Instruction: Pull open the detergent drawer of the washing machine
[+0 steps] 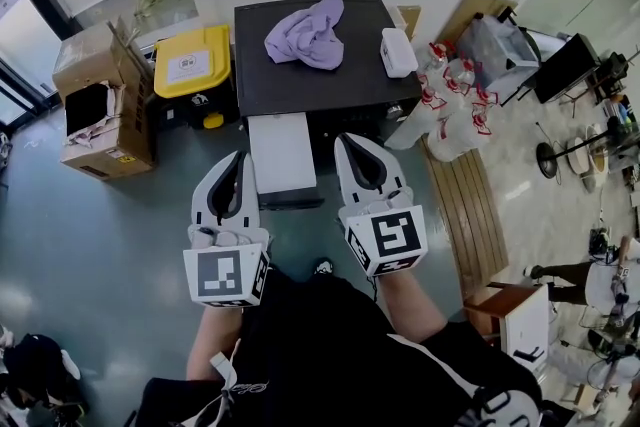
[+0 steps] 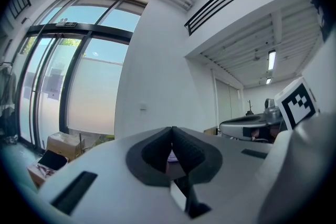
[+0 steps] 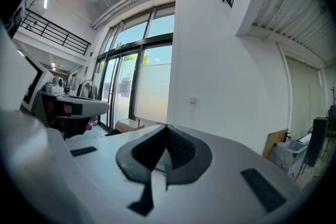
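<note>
From the head view I look down on the washing machine, whose top is dark. A white rectangular part juts out from its front at the left, and it looks like the detergent drawer standing out. My left gripper is shut and empty, level, with its tip just left of that white part. My right gripper is also shut and empty, its tip just right of the part and near the machine's front. In the left gripper view and the right gripper view the pads meet with nothing between them.
A purple cloth and a white box lie on the machine's top. Left of it are a yellow-lidded black bin and open cardboard boxes. To the right stand several plastic bottles and a wooden pallet.
</note>
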`<action>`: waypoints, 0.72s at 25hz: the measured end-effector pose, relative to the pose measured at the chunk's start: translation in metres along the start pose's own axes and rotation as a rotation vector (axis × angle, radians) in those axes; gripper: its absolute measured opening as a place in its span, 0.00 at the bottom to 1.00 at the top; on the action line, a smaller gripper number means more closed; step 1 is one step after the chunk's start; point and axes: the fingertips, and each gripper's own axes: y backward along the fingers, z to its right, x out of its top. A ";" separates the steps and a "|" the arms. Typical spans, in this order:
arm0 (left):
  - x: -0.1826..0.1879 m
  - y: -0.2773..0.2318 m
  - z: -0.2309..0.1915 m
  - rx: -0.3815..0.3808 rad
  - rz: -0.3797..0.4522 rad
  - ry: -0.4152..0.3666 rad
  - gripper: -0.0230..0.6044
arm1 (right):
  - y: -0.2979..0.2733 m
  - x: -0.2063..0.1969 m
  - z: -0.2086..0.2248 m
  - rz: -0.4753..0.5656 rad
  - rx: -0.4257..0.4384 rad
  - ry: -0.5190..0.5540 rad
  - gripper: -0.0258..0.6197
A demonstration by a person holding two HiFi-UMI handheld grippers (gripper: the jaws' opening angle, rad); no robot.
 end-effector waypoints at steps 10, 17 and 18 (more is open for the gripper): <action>-0.006 0.002 -0.002 0.010 -0.017 0.005 0.07 | 0.003 -0.003 0.001 0.004 -0.009 0.005 0.05; -0.005 0.001 -0.002 0.006 -0.021 0.006 0.07 | 0.004 -0.001 0.003 0.004 -0.010 0.012 0.05; -0.006 0.000 -0.002 0.005 -0.018 0.008 0.07 | 0.004 -0.002 0.003 0.003 -0.010 0.015 0.05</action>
